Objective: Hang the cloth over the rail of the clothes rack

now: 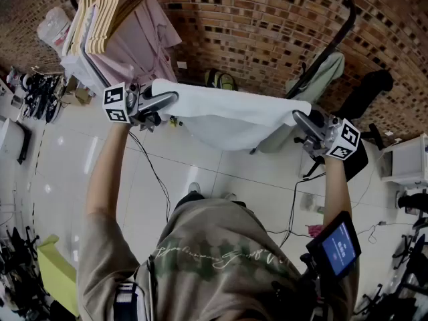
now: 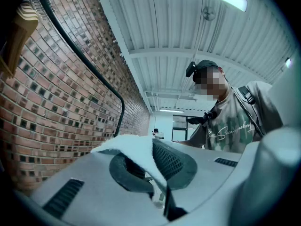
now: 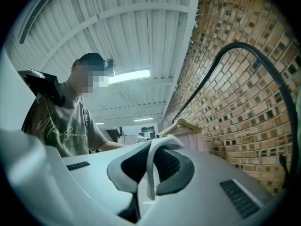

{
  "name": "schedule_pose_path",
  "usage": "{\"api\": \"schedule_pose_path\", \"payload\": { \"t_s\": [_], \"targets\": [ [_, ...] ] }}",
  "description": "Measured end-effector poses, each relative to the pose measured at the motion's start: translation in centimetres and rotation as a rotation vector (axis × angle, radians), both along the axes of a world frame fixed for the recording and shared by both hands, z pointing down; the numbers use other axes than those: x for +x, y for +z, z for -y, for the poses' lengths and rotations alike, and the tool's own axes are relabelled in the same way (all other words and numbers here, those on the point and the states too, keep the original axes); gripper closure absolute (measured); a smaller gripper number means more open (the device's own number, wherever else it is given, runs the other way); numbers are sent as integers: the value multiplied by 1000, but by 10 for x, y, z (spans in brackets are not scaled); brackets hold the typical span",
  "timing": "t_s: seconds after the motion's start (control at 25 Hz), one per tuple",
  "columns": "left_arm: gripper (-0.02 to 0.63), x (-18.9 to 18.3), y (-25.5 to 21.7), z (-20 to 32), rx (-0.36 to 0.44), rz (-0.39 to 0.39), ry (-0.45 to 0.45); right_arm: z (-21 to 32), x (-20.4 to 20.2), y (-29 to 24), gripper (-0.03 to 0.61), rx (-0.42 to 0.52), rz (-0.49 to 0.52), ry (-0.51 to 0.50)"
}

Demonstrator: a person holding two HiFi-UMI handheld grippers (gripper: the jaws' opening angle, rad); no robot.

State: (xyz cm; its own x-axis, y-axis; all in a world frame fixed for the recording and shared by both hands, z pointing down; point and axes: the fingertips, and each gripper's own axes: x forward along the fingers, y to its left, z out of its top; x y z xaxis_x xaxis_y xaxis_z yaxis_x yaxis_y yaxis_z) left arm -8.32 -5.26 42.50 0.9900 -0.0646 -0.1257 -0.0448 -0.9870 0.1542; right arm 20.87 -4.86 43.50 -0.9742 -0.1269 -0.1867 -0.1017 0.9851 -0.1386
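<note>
Shows one white cloth (image 1: 227, 116) held spread in the air, short of the black rail (image 1: 338, 35), with the jaws of the left gripper (image 1: 167, 99) clamped on one corner and those of the right gripper (image 1: 301, 120) on the other. Counts two grippers, one marker cube (image 1: 115, 103) apiece. Bears cursive script across the shirt (image 1: 214, 259), too small to read.

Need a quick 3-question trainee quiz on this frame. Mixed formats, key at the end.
1. True or false: the left tongs are empty.
2. What grips the other end of the white cloth? A) the right tongs B) a peg C) a hook
3. Fill in: the wall behind the cloth is made of ___.
Key: 1 false, they are shut on the cloth; 2 A; 3 brick.
</note>
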Motion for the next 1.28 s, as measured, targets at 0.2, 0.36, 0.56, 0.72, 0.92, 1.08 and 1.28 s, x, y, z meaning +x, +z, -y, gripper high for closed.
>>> {"api": "schedule_pose_path", "payload": {
  "t_s": [0.2, 0.36, 0.56, 0.72, 0.92, 1.08, 1.28],
  "targets": [
    [598, 20, -1, 3, 11, 3, -29, 5, 19, -9, 561, 9, 39, -5],
    [598, 21, 7, 11, -14, -8, -37, 11, 19, 1, 561, 41, 13, 14],
    [598, 7, 13, 34, -12, 3, -23, 29, 6, 7, 561, 49, -15, 13],
    [598, -3, 11, 62, -25, 11, 17, 53, -4, 2, 561, 47, -9, 17],
    [598, -10, 4, 106, -29, 37, 43, 88, -12, -8, 561, 43, -18, 41],
    [598, -13, -8, 145, 0, 62, -22, 115, -16, -26, 561, 58, -3, 45],
    [598, -21, -35, 180, 9, 69, -36, 152, -23, -45, 561, 47, 31, 65]
  ]
}}
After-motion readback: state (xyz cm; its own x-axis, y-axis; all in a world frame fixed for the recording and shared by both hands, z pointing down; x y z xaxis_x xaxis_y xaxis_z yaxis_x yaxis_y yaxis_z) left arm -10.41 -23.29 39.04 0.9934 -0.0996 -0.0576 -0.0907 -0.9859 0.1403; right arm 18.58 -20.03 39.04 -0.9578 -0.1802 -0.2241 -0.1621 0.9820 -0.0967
